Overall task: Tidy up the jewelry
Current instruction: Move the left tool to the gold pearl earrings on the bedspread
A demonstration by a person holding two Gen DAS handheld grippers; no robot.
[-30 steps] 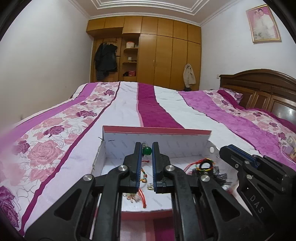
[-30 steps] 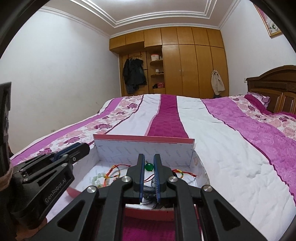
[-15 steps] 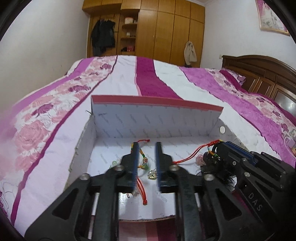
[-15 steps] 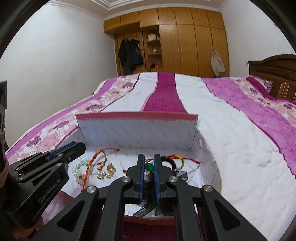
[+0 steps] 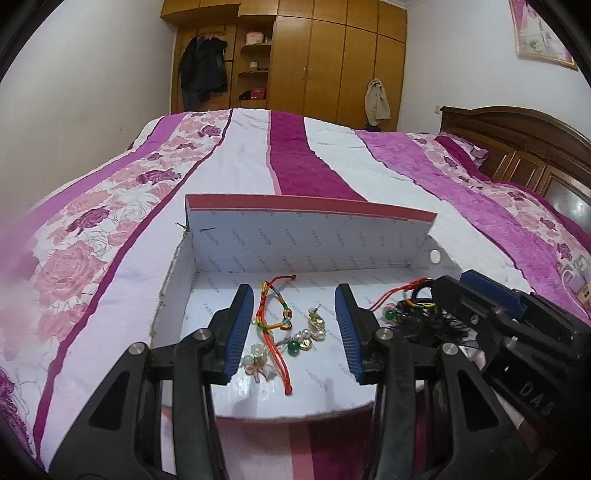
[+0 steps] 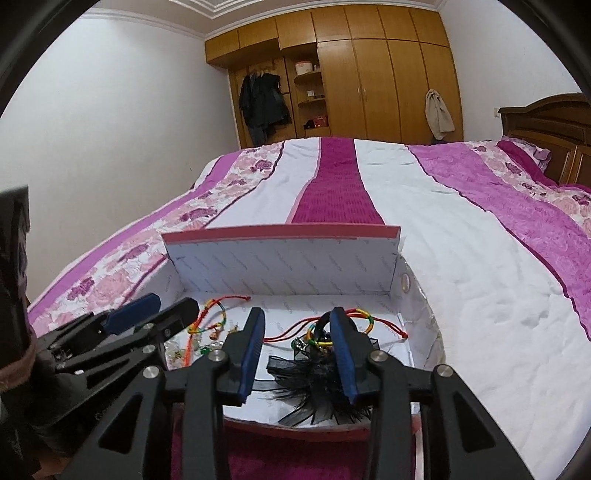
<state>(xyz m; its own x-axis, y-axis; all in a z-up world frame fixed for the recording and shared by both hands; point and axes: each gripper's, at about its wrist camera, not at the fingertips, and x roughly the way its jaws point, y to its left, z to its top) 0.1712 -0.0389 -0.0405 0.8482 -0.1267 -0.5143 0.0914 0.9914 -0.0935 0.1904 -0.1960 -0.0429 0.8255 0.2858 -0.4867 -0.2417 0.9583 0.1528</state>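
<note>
A bed [image 5: 332,155] is filling the middle of both views, wearing a striped cover of white, magenta and rose-patterned bands. A wooden wardrobe [image 6: 369,74] is standing across the top of the frame, with dark coats [image 6: 264,103] hanging in its open section at upper centre. A beige garment [image 5: 376,101] is hanging on its doors. A headboard [image 5: 517,140] is showing at right, a framed picture [image 5: 539,33] hanging at upper right.

Each black hand-held gripper [image 5: 293,328] has blue finger pads [image 5: 236,332] and silver screws [image 5: 137,348].
</note>
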